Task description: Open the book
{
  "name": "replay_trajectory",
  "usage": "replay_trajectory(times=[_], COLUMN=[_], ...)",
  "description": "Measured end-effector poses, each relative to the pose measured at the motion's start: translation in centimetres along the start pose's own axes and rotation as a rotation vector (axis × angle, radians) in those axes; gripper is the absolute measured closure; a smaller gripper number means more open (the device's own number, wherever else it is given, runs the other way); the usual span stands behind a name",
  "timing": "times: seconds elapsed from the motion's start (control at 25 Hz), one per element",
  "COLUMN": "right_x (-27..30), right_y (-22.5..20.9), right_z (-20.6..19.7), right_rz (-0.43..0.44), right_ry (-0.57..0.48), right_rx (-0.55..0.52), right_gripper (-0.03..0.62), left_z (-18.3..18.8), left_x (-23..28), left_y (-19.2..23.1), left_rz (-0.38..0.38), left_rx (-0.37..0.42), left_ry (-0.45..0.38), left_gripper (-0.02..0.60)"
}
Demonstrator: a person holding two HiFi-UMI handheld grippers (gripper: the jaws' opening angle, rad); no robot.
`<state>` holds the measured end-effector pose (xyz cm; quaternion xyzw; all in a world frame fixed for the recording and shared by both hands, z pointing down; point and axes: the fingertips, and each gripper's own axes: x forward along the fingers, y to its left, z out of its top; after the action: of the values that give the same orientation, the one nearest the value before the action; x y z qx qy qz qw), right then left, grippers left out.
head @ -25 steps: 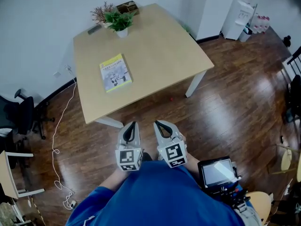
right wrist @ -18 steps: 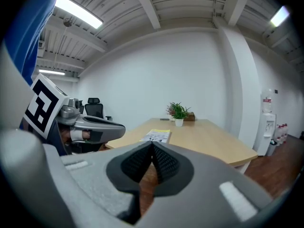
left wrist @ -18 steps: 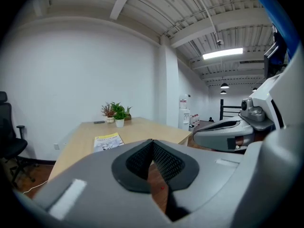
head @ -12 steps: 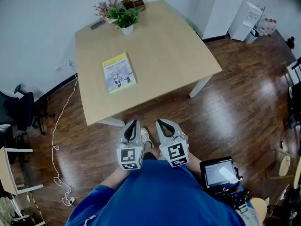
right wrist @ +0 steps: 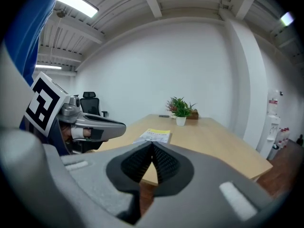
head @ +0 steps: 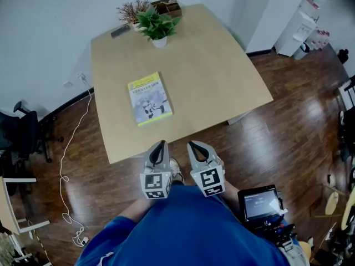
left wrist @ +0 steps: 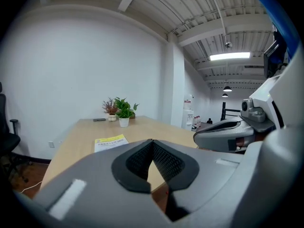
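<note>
Pale tabletop (head: 222, 82) bore a closed paperback book (head: 150, 106) near its front edge, judged light and floppy, best caught at the cover's free edge; left gripper (head: 160, 146) and right gripper (head: 194, 146) hung short, fingers pressed together.

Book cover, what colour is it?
The book has yellow bands and a whitish centre; head view shows it best.

We saw a book (head: 150, 98) that was yellow at its far and near ends, with a white and grey picture between. The table (head: 213, 87) was pale tan. The far plant (head: 157, 24) was green in a white pot (head: 160, 41). The floor (head: 277, 132) was shiny dark brown. The left gripper (head: 161, 143) and right gripper (head: 192, 144) were grey, with black-and-white squares. Our shirt (head: 188, 229) was blue.
</note>
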<state>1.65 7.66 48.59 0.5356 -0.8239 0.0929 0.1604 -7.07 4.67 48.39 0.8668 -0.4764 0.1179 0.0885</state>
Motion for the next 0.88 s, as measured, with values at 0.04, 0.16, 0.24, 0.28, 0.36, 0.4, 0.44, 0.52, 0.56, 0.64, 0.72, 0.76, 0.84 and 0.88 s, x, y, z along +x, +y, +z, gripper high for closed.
replay_trajectory(times=[0.04,0.16,0.24,0.28,0.36,0.4,0.44,0.52,0.56,0.64,0.72,0.76,0.84,0.88], right_x=[1.0,3.9,5.5,6.3,7.6,8.2,8.8,9.8,10.1,10.8,11.5,12.0,12.9,13.5], right_y=[-0.1,-0.4,-0.6,-0.7,-1.0,-1.2,-1.5,-1.8,-2.0,-2.5,-3.4,-3.8,-4.5,-4.9], right_z=[0.4,1.6,2.1,2.3,2.6,2.7,2.8,3.1,3.2,3.5,3.7,3.8,3.8,3.8], right_rz=[-0.002,-0.009,-0.015,-0.019,-0.03,-0.036,-0.043,-0.052,-0.054,-0.055,-0.055,-0.052,-0.039,-0.03], right_ry=[0.001,0.005,0.014,0.019,0.031,0.036,0.04,0.046,0.048,0.052,0.054,0.054,0.053,0.052], right_rx=[-0.001,0.0,0.004,0.01,0.033,0.046,0.057,0.07,0.073,0.073,0.074,0.076,0.077,0.076], right_gripper=[0.591,0.591,0.591,0.591,0.591,0.591,0.591,0.591,0.591,0.591,0.591,0.591,0.591,0.591], left_z=[0.2,0.6,0.9,1.1,1.4,1.6,1.6,1.5,1.4,1.6,1.9,1.9,1.7,1.7], left_x=[0.7,2.5,3.5,4.0,4.8,5.3,5.7,6.6,6.9,7.8,8.9,9.5,10.8,11.4], left_y=[0.8,3.2,4.5,5.2,6.2,6.7,7.2,8.1,8.4,8.8,9.0,9.1,9.4,9.6], left_rz=[-0.002,-0.011,-0.017,-0.021,-0.03,-0.034,-0.038,-0.039,-0.038,-0.036,-0.033,-0.03,-0.017,-0.007], left_rx=[-0.001,-0.007,-0.007,-0.008,-0.012,-0.012,-0.01,-0.01,-0.013,-0.023,-0.028,-0.03,-0.029,-0.025], left_ry=[0.002,0.011,0.014,0.015,0.018,0.019,0.022,0.035,0.042,0.051,0.06,0.067,0.083,0.086], left_gripper=[0.574,0.574,0.574,0.574,0.574,0.574,0.574,0.574,0.574,0.574,0.574,0.574,0.574,0.574])
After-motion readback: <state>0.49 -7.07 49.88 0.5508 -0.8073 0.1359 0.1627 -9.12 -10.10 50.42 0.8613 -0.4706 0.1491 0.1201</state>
